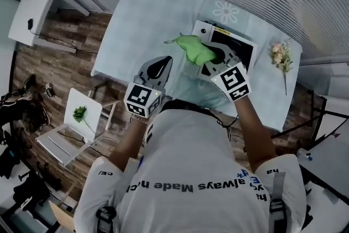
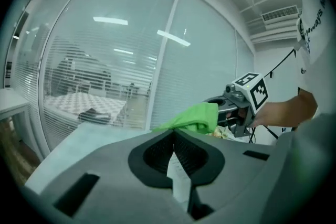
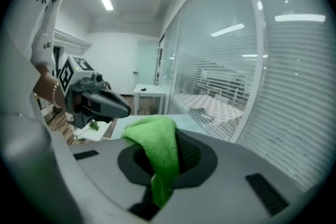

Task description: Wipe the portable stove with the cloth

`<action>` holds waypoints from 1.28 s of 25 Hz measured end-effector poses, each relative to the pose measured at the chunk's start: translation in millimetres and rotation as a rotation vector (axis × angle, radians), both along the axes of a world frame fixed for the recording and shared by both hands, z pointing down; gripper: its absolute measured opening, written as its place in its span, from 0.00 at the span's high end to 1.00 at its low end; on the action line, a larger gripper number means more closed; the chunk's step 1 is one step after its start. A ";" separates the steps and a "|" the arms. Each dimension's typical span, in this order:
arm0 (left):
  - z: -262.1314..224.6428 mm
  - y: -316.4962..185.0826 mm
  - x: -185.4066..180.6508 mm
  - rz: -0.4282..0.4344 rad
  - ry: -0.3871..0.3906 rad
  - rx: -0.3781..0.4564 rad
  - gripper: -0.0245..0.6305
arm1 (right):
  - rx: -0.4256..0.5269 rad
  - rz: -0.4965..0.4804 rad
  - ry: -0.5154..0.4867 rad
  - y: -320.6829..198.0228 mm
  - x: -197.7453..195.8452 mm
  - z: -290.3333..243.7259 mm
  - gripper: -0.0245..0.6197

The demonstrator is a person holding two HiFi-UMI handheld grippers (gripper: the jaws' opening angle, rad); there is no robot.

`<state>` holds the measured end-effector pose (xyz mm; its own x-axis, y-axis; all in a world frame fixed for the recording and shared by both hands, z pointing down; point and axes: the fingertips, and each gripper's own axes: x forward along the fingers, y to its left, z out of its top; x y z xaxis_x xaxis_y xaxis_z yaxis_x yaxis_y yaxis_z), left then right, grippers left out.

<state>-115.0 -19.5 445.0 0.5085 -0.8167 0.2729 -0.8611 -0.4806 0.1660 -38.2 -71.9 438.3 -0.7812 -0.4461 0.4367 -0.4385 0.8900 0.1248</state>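
In the head view the portable stove point(image 1: 235, 42), white with a black top, sits on the far right part of the table point(image 1: 142, 24). My right gripper point(image 1: 211, 58) is shut on a bright green cloth point(image 1: 195, 49), which hangs bunched over the stove's left edge. The right gripper view shows the cloth point(image 3: 159, 147) draped from between the jaws of that gripper point(image 3: 167, 139). My left gripper point(image 1: 162, 64) is held shut above the table's near edge, left of the stove, with nothing in it. The left gripper view shows its jaws point(image 2: 174, 139) together, and beyond them the cloth point(image 2: 195, 117) and the right gripper point(image 2: 237, 106).
A spray of artificial flowers point(image 1: 281, 57) lies on the table to the right of the stove. A white desk point(image 1: 34, 12) stands at the far left, and a white board with a green sprig point(image 1: 82, 113) rests on a frame on the wooden floor. Blinds run along the far side.
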 end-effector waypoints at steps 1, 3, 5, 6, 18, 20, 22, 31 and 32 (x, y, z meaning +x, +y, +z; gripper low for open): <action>-14.2 -2.6 6.3 0.007 0.000 0.029 0.94 | 0.015 0.045 -0.043 0.0 13.3 -16.2 0.92; -41.2 -6.9 20.8 0.027 0.004 0.083 0.94 | 0.044 0.122 -0.119 2.6 39.3 -46.6 0.92; -66.6 -10.1 37.6 0.055 0.013 0.132 0.94 | 0.070 0.186 -0.189 8.0 63.6 -75.4 0.92; -78.7 -10.5 47.1 0.070 0.020 0.154 0.94 | 0.082 0.211 -0.219 11.9 75.3 -89.1 0.92; -186.5 -3.0 139.2 0.183 0.088 0.332 0.94 | 0.199 0.465 -0.360 62.1 179.3 -188.7 0.92; -194.0 -2.5 149.6 0.192 0.093 0.342 0.94 | 0.200 0.493 -0.370 67.2 191.8 -195.2 0.92; -196.7 -3.0 158.3 0.197 0.100 0.341 0.94 | 0.206 0.513 -0.370 69.8 203.1 -199.5 0.92; -203.0 -6.3 191.5 0.222 0.129 0.350 0.94 | 0.241 0.587 -0.382 75.2 242.0 -207.3 0.92; -202.7 -7.1 193.8 0.224 0.130 0.353 0.94 | 0.242 0.589 -0.381 74.4 244.0 -207.0 0.92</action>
<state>78.8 -26.6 242.2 0.6952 -0.7141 -0.0816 -0.7119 -0.6998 0.0585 205.8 2.4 231.4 -0.4605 -0.8874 0.0190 -0.8869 0.4609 0.0314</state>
